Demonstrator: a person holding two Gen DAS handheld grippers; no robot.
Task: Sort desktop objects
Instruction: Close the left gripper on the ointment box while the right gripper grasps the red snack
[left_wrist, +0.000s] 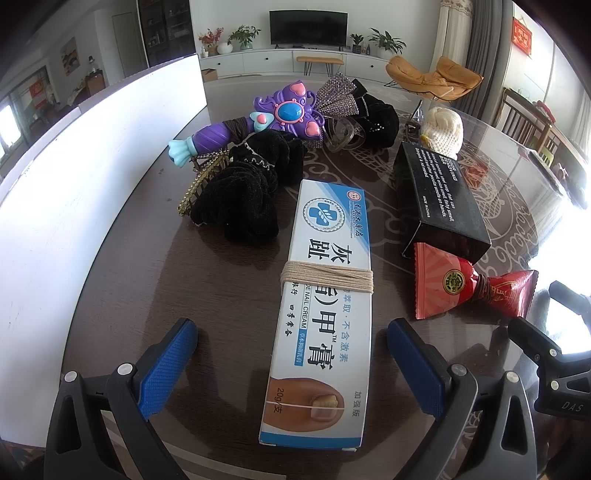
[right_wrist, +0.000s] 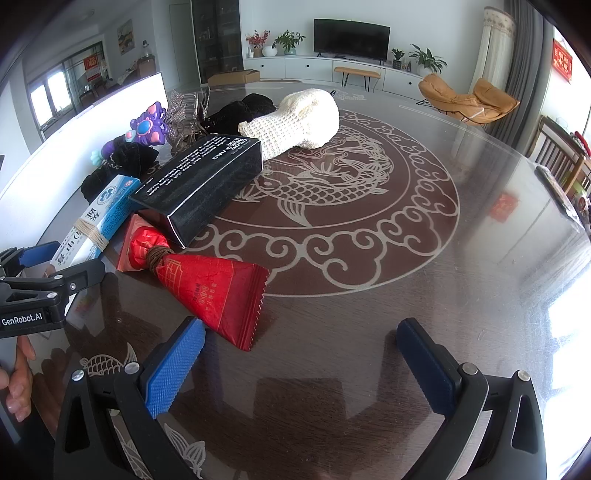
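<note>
A white and blue nail cream box (left_wrist: 321, 310) wound with string lies lengthwise between the blue pads of my open left gripper (left_wrist: 291, 365), untouched by either pad. To its right sit a red snack packet (left_wrist: 465, 288) and a black box (left_wrist: 439, 199). Black scrunchies (left_wrist: 240, 199), a purple toy wand (left_wrist: 258, 122) and a cream knitted item (left_wrist: 443, 129) lie farther back. In the right wrist view my right gripper (right_wrist: 301, 363) is open over bare table, its left pad close to the red snack packet (right_wrist: 210, 291). The black box (right_wrist: 199, 184) and the cream knitted item (right_wrist: 299, 118) lie beyond.
A white board (left_wrist: 85, 184) stands along the table's left side. The round dark table (right_wrist: 406, 277) has a glass top with a fish pattern. A hand (right_wrist: 18, 380) holds the left gripper's body at the left edge. Chairs (right_wrist: 557, 155) stand at the far right.
</note>
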